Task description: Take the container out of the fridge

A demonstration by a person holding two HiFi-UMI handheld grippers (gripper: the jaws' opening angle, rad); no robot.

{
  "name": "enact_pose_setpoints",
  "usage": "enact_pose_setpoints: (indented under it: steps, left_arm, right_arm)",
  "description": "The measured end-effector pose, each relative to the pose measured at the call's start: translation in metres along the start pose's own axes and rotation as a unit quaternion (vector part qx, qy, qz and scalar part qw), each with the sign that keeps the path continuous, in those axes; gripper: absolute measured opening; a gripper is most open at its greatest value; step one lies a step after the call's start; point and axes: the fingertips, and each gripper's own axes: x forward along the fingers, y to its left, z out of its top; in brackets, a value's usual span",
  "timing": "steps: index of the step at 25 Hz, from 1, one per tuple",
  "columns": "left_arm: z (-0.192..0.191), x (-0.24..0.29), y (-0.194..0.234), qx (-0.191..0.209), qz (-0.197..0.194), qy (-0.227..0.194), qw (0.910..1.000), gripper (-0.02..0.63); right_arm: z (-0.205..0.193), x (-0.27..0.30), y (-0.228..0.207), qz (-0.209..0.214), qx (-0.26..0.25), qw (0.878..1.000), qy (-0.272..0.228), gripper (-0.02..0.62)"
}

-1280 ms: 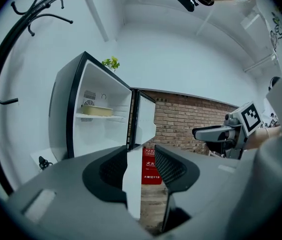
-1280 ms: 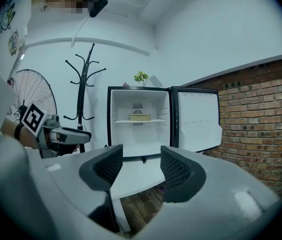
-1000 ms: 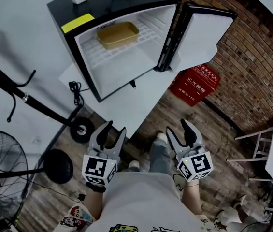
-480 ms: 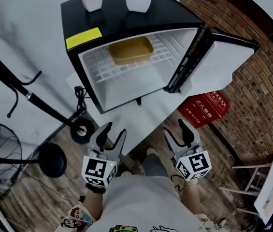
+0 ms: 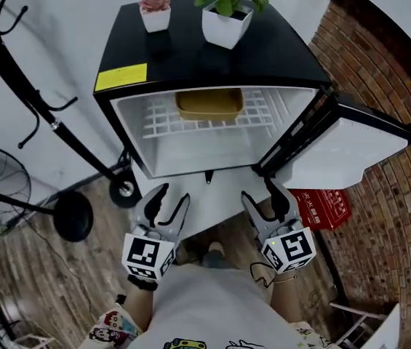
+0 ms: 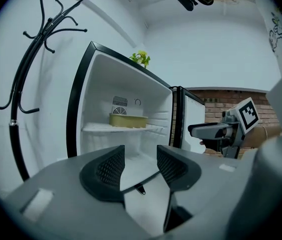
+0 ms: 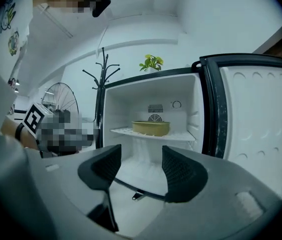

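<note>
Both tongs stand wide with nothing between the jaws, and both have just been opening. In the head view the left gripper point(image 5: 172, 195) and the right gripper point(image 5: 259, 193) sit low in the frame, side by side, well short of the fridge point(image 5: 212, 64).

The container point(image 5: 209, 106) lies in the upper middle of that view, on the white wire shelf point(image 5: 160, 119) and toward the back wall. The fridge door point(image 5: 343, 151) hangs open at the right. Each gripper view shows the container at its centre, beyond the open jaws.

It is a shallow, tan, rectangular tray with a low wall and a rolled rim. It looks light and fairly stiff, likely plastic or moulded pulp. From these angles I cannot tell whether it holds anything, so it should be kept level.

The wall is thin, so a hard pinch could flex it. The best hold seems to be the rim at the two short ends, one gripper on each. The wire shelf should let it slide forward easily.
</note>
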Motion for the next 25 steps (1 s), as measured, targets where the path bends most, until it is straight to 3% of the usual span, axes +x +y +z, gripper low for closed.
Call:
enact_pose_setpoints:
  steps: [13, 25]
  left_arm:
    - [0.0, 0.003, -0.023, -0.012, 0.138, -0.011, 0.9903, 0.196]
    - [0.0, -0.011, -0.026, -0.014, 0.171, -0.015, 0.985, 0.196]
  right_arm:
    - [-0.003, 0.017, -0.029, 0.139, -0.025, 0.99, -0.008, 0.25]
    - [-0.001, 0.022, -0.017, 0.175, -0.032, 0.984, -0.012, 0.251]
